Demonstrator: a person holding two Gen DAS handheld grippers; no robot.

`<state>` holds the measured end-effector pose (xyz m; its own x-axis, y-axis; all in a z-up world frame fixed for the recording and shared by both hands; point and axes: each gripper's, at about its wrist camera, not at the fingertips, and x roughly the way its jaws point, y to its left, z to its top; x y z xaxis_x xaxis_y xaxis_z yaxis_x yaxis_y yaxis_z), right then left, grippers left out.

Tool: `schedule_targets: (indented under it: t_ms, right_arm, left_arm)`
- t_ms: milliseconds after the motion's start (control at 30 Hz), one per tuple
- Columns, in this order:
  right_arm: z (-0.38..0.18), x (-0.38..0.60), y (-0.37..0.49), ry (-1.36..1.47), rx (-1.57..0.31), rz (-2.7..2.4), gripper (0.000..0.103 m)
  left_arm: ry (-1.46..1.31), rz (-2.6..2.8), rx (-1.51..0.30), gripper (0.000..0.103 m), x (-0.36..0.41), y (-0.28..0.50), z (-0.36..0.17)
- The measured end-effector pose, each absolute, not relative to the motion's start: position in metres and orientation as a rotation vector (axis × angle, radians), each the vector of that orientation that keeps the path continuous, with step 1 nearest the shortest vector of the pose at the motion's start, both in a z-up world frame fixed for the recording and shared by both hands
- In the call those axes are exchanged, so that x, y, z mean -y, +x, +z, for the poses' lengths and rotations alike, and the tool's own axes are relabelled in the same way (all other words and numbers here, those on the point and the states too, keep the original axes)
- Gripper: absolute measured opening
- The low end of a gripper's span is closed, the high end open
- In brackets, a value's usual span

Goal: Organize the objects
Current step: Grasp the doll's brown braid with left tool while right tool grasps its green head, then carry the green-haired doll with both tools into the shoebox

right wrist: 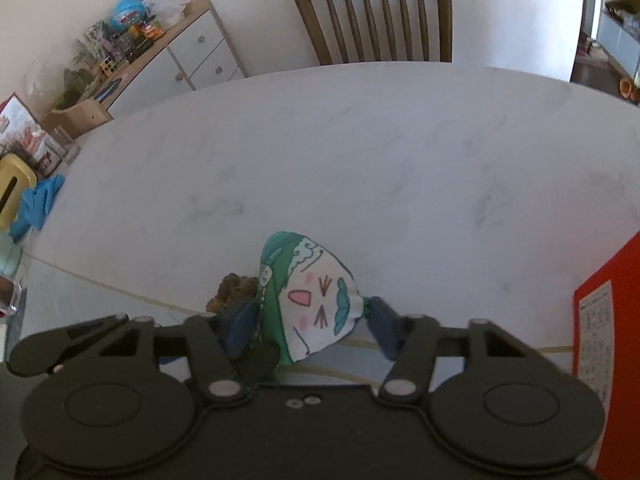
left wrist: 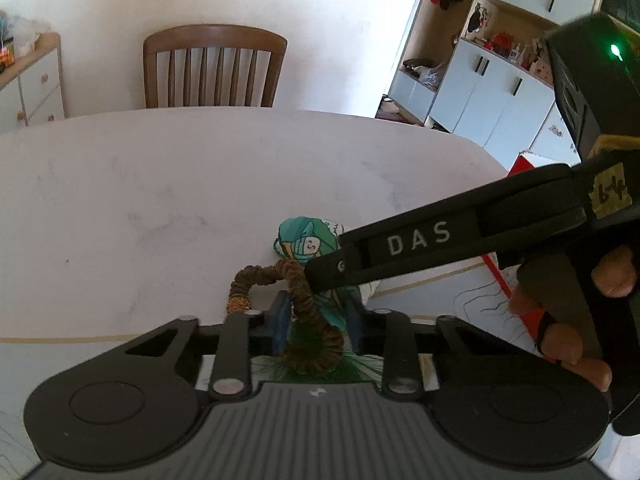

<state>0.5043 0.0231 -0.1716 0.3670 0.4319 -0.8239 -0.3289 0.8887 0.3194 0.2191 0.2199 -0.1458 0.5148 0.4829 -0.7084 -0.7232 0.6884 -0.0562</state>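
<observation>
A small plush doll (right wrist: 316,300) with a green hood and a drawn face lies on the white marble table (right wrist: 360,160) near its front edge. My right gripper (right wrist: 310,328) has its blue pads against both sides of the doll. A brown fabric hair tie (left wrist: 296,280) loops beside and under the doll (left wrist: 308,240). My left gripper (left wrist: 318,320) stands narrow, with the hair tie and a bit of teal cloth pinched between its blue pads. Green threads show just below them. In the left wrist view the right gripper (left wrist: 324,276) reaches in from the right onto the doll.
A wooden chair (right wrist: 376,12) stands at the table's far side. A red box (right wrist: 608,320) sits at the right edge, and blue cloth (right wrist: 36,204) with a yellow box at the left. A person's hand (left wrist: 576,344) holds the right gripper. Cabinets line the walls.
</observation>
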Motion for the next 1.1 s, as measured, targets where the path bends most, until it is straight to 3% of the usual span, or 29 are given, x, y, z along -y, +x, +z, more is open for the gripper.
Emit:
schedule_targets:
  t_ms: [67,233,633,1100]
  right_arm:
    - [-0.171,-0.021,0.504,0.117,-1.080,0.477,0.050]
    - [-0.166,-0.004,0.500,0.116,-1.050,0.430,0.047]
    - [-0.137,0.017,0.449,0.083,-0.980,0.401,0.047]
    - [-0.088,0.043,0.376,0.060,-0.921,0.412,0.047]
  left_arm:
    - [-0.394,0.740,-0.727,0.015,-0.223,0.218,-0.146]
    - [-0.424,0.760,-0.746,0.010,-0.230,0.215,-0.150]
    - [-0.433,0.781,-0.747,0.008,-0.221,0.204,-0.138]
    - [-0.470,0.720,-0.751,0.008,-0.175,0.190,-0.088]
